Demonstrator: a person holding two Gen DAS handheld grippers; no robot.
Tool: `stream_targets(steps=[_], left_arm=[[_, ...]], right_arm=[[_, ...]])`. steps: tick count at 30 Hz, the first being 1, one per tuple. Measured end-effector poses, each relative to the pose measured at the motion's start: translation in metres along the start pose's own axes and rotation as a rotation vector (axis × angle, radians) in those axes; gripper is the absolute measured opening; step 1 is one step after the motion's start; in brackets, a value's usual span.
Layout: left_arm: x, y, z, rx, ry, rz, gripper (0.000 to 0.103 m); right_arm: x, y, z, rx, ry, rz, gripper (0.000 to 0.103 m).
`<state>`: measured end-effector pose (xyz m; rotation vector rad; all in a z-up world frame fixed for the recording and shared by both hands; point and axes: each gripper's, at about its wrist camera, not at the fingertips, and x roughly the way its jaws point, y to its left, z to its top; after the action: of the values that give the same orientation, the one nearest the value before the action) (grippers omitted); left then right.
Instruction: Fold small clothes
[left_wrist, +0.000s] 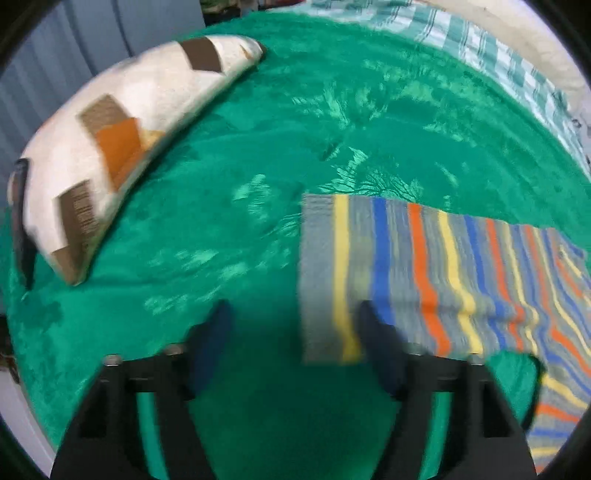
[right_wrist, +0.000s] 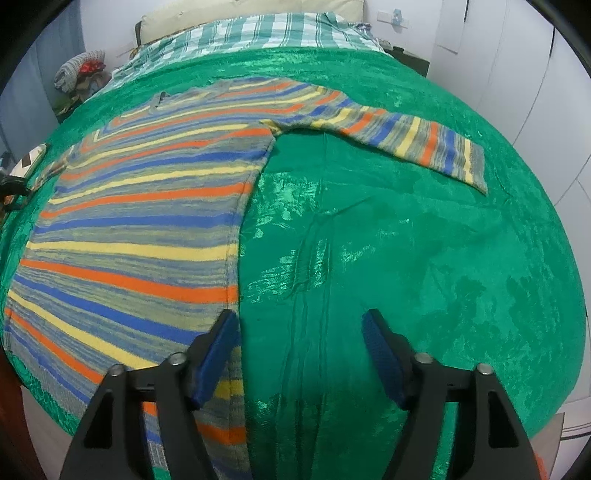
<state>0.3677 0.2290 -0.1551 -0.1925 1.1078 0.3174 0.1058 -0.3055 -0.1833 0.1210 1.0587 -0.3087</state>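
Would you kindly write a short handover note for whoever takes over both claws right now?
Left claw: open, holding nothing, its right finger over the cuff end of one sleeve.
Right claw: open, holding nothing, at the lower side edge of the garment body.
The striped grey, blue, orange and yellow knitted sweater lies spread flat on the green plush blanket, with the other sleeve stretched out sideways.
Done: sweater laid out.
Left: no fold is visible yet; sleeves and body remain to be folded.
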Motion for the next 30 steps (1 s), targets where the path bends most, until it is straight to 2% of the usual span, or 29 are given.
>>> stream_targets(steps=[3,6,9,10,11,14,15,17,19,20,22,24,28,29,30], left_arm=[[-0.033,0.002,-0.028,0.059,-0.02,-0.07,0.073],[-0.072,-0.019,-0.068,0.174,-0.046,-0.165,0.072],[-0.111,-0.067,-0.117,0.342,-0.078,-0.308,0.072],[-0.118,-0.078,-0.129,0.381,-0.079,-0.341,0.073],[-0.126,-0.103,-0.15,0.463,-0.07,-0.399,0.074],[-0.121,-0.148,-0.198,0.618,-0.022,-0.455,0.074],[-0.114,-0.155,-0.209,0.642,0.02,-0.459,0.071],[-0.094,-0.157,-0.236,0.671,0.145,-0.432,0.06],[-0.093,-0.144,-0.256,0.691,0.151,-0.395,0.061],[-0.098,-0.134,-0.268,0.719,0.162,-0.374,0.062],[-0.102,-0.124,-0.282,0.744,0.193,-0.351,0.062],[-0.105,-0.114,-0.292,0.771,0.22,-0.332,0.062],[-0.124,-0.11,-0.288,0.778,0.205,-0.339,0.062],[-0.133,-0.111,-0.281,0.758,0.182,-0.365,0.067],[-0.139,-0.111,-0.274,0.74,0.161,-0.38,0.076]], right_arm=[[-0.003,-0.005,0.002,0.026,0.001,0.023,0.077],[-0.015,-0.014,0.007,0.07,-0.03,0.051,0.077],[-0.026,-0.012,0.021,0.066,-0.05,0.097,0.077],[-0.03,-0.006,0.028,0.039,-0.05,0.13,0.077],[-0.032,0.001,0.034,0.012,-0.051,0.161,0.076],[-0.036,0.035,0.045,-0.107,-0.023,0.287,0.076],[-0.03,0.05,0.044,-0.161,0.029,0.34,0.075],[-0.014,0.074,0.03,-0.257,0.149,0.367,0.071],[0.005,0.088,0.002,-0.343,0.315,0.315,0.07],[0.011,0.091,-0.018,-0.39,0.382,0.251,0.071],[0.006,0.091,-0.037,-0.417,0.391,0.199,0.071],[0.005,0.089,-0.043,-0.388,0.436,0.178,0.071],[-0.009,0.087,-0.031,-0.316,0.425,0.184,0.071],[-0.018,0.087,-0.023,-0.288,0.39,0.193,0.071],[-0.027,0.086,-0.015,-0.263,0.342,0.204,0.071]])
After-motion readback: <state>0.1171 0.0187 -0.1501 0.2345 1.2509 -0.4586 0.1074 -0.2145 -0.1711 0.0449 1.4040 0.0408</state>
